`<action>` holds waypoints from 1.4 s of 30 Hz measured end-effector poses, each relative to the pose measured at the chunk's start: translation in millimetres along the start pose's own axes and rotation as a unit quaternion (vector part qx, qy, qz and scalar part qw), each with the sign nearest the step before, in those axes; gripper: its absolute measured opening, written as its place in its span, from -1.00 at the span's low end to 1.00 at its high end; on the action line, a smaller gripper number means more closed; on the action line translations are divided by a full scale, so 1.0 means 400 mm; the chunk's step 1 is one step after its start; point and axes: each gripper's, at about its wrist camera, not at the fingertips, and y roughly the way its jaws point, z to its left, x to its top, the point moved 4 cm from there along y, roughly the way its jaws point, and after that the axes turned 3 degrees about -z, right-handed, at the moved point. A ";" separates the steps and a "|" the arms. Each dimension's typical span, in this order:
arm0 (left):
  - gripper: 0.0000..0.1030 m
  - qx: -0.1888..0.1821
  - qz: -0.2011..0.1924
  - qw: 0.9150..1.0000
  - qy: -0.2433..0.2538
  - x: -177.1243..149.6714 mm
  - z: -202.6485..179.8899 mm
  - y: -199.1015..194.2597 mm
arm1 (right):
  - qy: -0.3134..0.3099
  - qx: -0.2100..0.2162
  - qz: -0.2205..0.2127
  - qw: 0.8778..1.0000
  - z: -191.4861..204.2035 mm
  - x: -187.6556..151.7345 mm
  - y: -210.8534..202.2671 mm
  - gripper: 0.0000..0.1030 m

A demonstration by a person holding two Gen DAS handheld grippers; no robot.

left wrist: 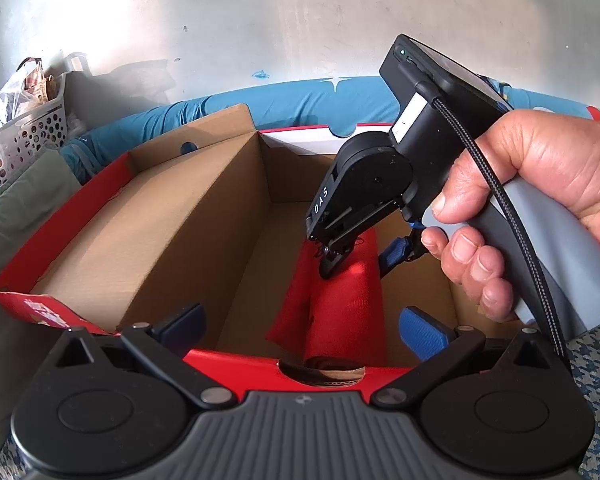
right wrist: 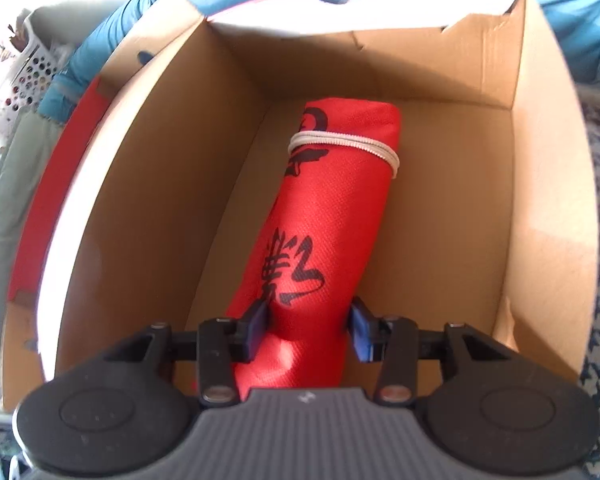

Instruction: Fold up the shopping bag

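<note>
- My right tool (right wrist: 309,330) points down into an open cardboard box (right wrist: 548,160), its blue pads (right wrist: 260,322) closed against both sides of the rolled red shopping bag (right wrist: 324,216) lying on the box floor
- My left tool (left wrist: 300,322) hangs wide open above the box's near rim, holding nothing
- Risk, as I judge it: the grip is near one end, so the roll could sag or slip loose
- Only the right wrist view shows the pale cord (right wrist: 340,142) binding the roll; only the left shows my hand (left wrist: 532,200) on the handle
</note>
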 end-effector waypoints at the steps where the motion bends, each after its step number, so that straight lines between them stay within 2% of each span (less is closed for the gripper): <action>1: 1.00 0.001 -0.001 1.000 -0.002 0.000 0.002 0.001 | -0.010 -0.010 -0.010 1.000 0.006 0.001 -0.002 -0.18; 4: 1.00 0.000 -0.001 1.000 -0.004 0.001 0.003 0.002 | -0.057 -0.011 -0.011 0.998 0.023 0.006 -0.007 -0.02; 6: 1.00 -0.003 0.000 1.000 -0.005 0.002 0.000 0.003 | -0.089 -0.023 -0.020 0.996 0.029 0.014 -0.018 0.25; 8: 1.00 -0.004 0.002 1.000 -0.005 0.004 -0.005 0.007 | -0.122 -0.044 -0.033 0.991 0.046 0.009 -0.036 0.32; 10: 1.00 -0.005 0.005 1.000 -0.004 0.005 -0.009 0.011 | -0.141 -0.035 -0.033 0.989 0.062 -0.004 -0.055 0.43; 11: 1.00 -0.004 0.006 1.000 -0.004 0.006 -0.011 0.013 | -0.151 -0.030 -0.033 0.988 0.067 -0.011 -0.063 0.56; 16: 1.00 -0.001 0.010 1.000 -0.002 0.007 -0.018 0.022 | -0.192 -0.028 -0.043 0.980 0.067 -0.033 -0.067 0.61; 25: 1.00 -0.006 0.010 1.000 0.001 0.006 -0.019 0.023 | -0.197 -0.001 -0.037 0.980 0.059 -0.038 -0.117 0.60; 28: 1.00 -0.006 0.010 1.000 0.001 0.006 -0.018 0.022 | -0.232 0.002 -0.025 0.972 0.070 -0.047 -0.136 0.61; 32: 1.00 -0.012 0.009 1.000 -0.002 0.007 -0.018 0.022 | -0.257 -0.006 -0.036 0.966 0.080 -0.054 -0.157 0.63; 35: 1.00 -0.018 0.008 1.000 -0.008 0.010 -0.017 0.021 | -0.235 0.012 -0.048 0.971 0.074 -0.056 -0.184 0.63; 39: 1.00 -0.030 0.009 0.999 -0.014 0.012 -0.022 0.019 | -0.229 -0.008 -0.087 0.969 0.061 -0.079 -0.234 0.85; 42: 1.00 -0.032 0.009 0.999 -0.005 0.014 -0.036 0.018 | -0.228 -0.021 -0.116 0.967 0.052 -0.102 -0.276 0.86</action>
